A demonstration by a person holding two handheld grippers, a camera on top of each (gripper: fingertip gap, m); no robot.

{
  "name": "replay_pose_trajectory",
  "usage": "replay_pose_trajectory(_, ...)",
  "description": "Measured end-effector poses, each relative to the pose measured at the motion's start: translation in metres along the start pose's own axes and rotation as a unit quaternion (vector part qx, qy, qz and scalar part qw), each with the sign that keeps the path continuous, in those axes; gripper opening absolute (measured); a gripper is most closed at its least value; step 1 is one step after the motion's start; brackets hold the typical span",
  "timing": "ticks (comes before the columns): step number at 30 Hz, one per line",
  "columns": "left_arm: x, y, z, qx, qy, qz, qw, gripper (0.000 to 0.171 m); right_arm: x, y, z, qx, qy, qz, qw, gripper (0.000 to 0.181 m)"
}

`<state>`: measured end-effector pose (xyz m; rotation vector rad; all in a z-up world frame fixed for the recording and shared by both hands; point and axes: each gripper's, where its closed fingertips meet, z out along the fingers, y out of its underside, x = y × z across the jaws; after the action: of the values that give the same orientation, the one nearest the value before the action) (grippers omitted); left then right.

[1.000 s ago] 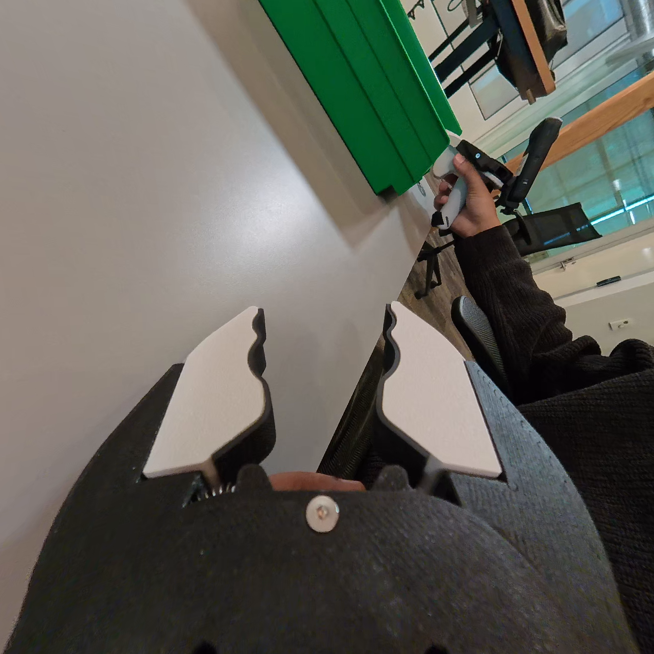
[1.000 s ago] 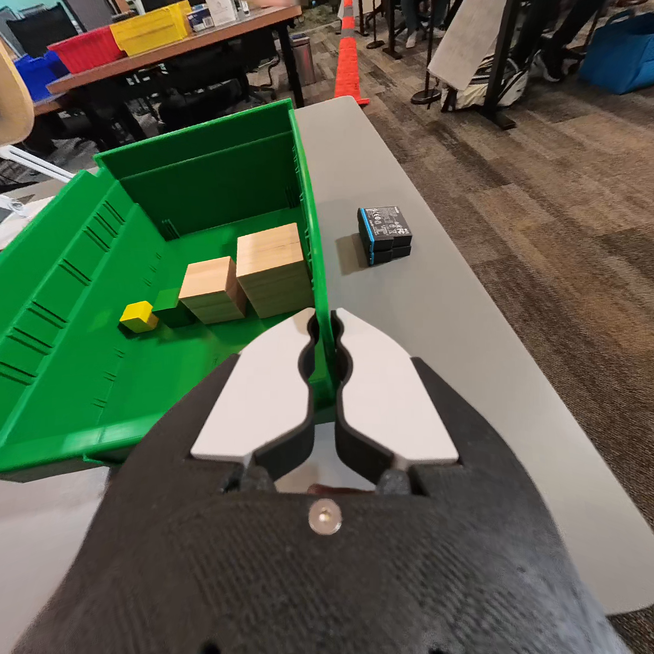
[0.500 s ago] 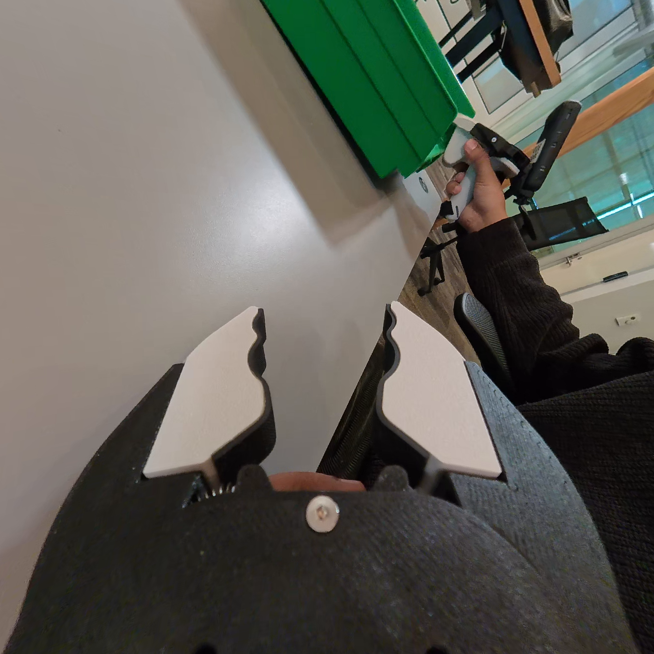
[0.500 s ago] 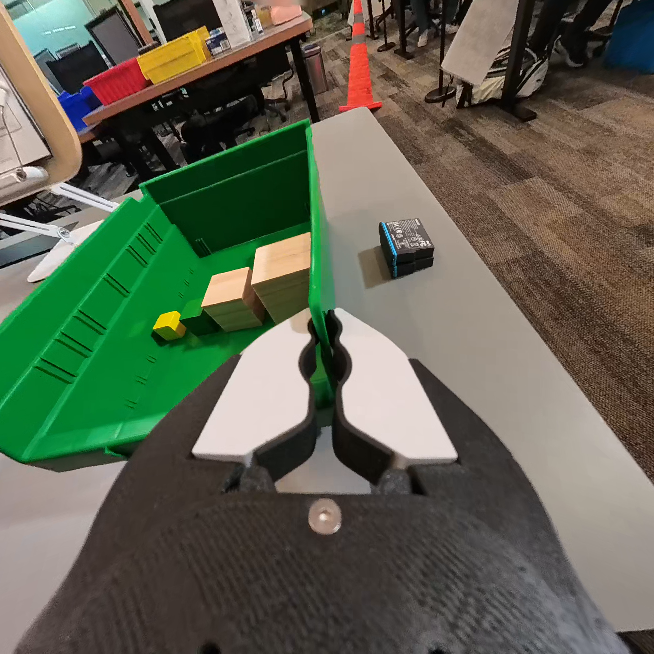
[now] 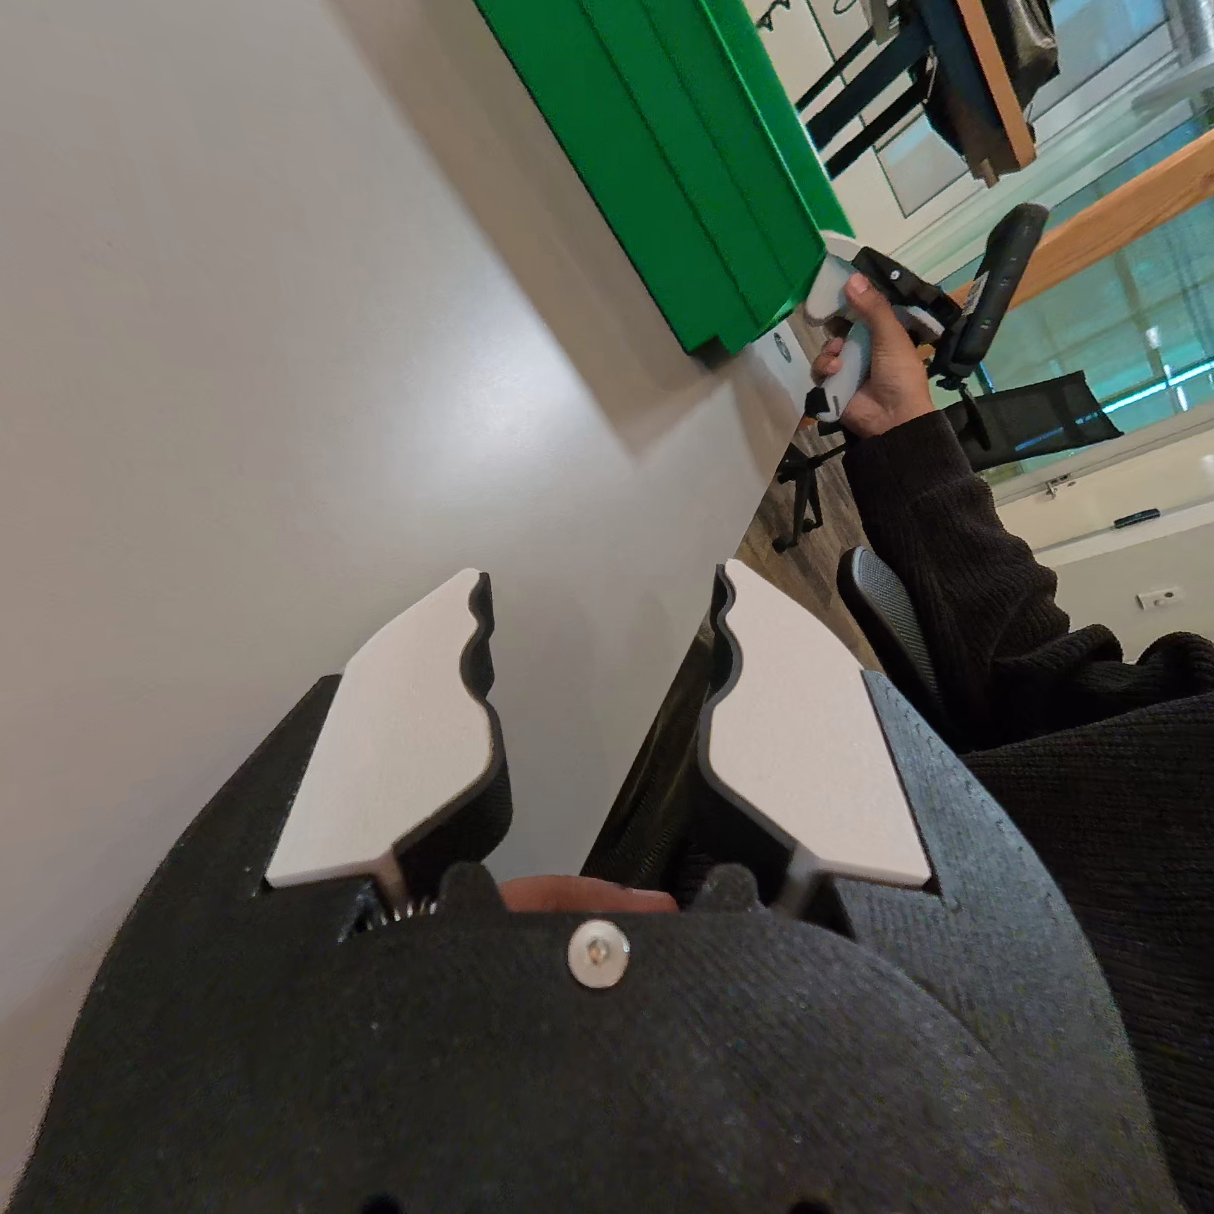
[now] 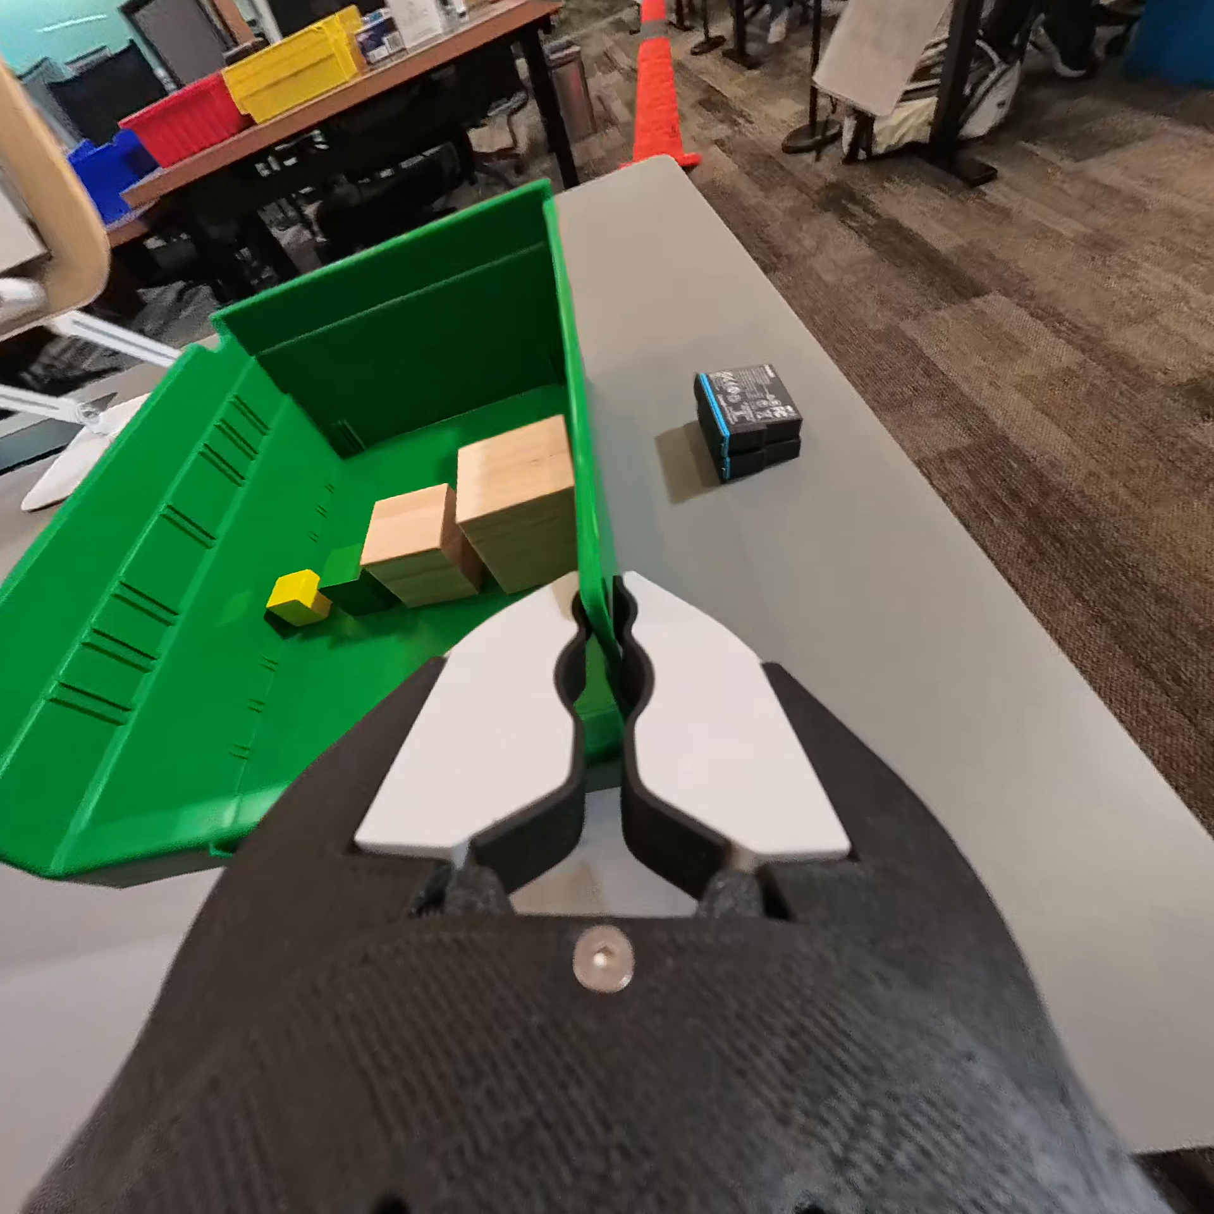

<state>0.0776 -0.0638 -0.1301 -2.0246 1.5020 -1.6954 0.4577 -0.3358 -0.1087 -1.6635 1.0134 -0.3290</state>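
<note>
My right gripper (image 6: 601, 594) is shut on the right side wall of a green plastic bin (image 6: 164, 591) and holds that side tilted up off the grey table (image 6: 854, 591). Inside the bin lie two pale wooden blocks (image 6: 512, 499), a small green cube (image 6: 345, 571) and a small yellow cube (image 6: 295, 594). My left gripper (image 5: 601, 591) is open and empty, held over the bare table (image 5: 263, 328) near its edge. In the left wrist view the bin's green outside (image 5: 663, 157) shows far off, with a hand (image 5: 880, 374) holding the right gripper at its corner.
A black battery pack with a blue edge (image 6: 749, 420) lies on the table right of the bin. The table's right edge drops to carpet (image 6: 1018, 328). An orange cone (image 6: 657, 85) and a desk with yellow, red and blue bins (image 6: 295, 66) stand behind. A black office chair (image 5: 887, 624) sits by the table edge.
The right gripper has stayed shut on the bin wall and lifted and tipped the bin; the view has shifted with it. The left gripper has stayed open and almost still.
</note>
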Motion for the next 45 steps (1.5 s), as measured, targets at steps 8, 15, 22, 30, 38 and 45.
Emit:
replay_pose_trajectory(8, -0.002, 0.005, 0.005, -0.003, -0.003, -0.007, 1.000, 0.063, 0.002, -0.036, -0.019, 0.001, -0.035, 0.043, 0.998, 0.056)
replay_pose_trajectory(15, -0.002, 0.001, 0.006, 0.010, -0.003, -0.017, 1.000, 0.060, 0.003, -0.034, 0.020, -0.217, -0.029, -0.104, 0.970, 0.060)
replay_pose_trajectory(22, -0.001, 0.003, 0.007, 0.002, -0.015, 0.013, 1.000, 0.060, 0.008, 0.006, 0.030, -0.431, 0.008, -0.226, 0.874, 0.060)
replay_pose_trajectory(30, 0.005, -0.003, 0.000, 0.011, -0.005, 0.028, 1.000, 0.060, 0.002, 0.013, 0.036, -0.448, -0.004, -0.222, 0.866, 0.009)
replay_pose_trajectory(38, 0.007, -0.006, -0.002, 0.015, 0.001, 0.023, 1.000, 0.060, 0.000, 0.013, 0.036, -0.436, -0.036, -0.175, 0.882, 0.006)
replay_pose_trajectory(45, 0.005, -0.005, -0.001, 0.015, -0.004, 0.023, 1.000, 0.059, 0.007, 0.028, 0.031, -0.491, -0.012, -0.217, 0.844, 0.015)
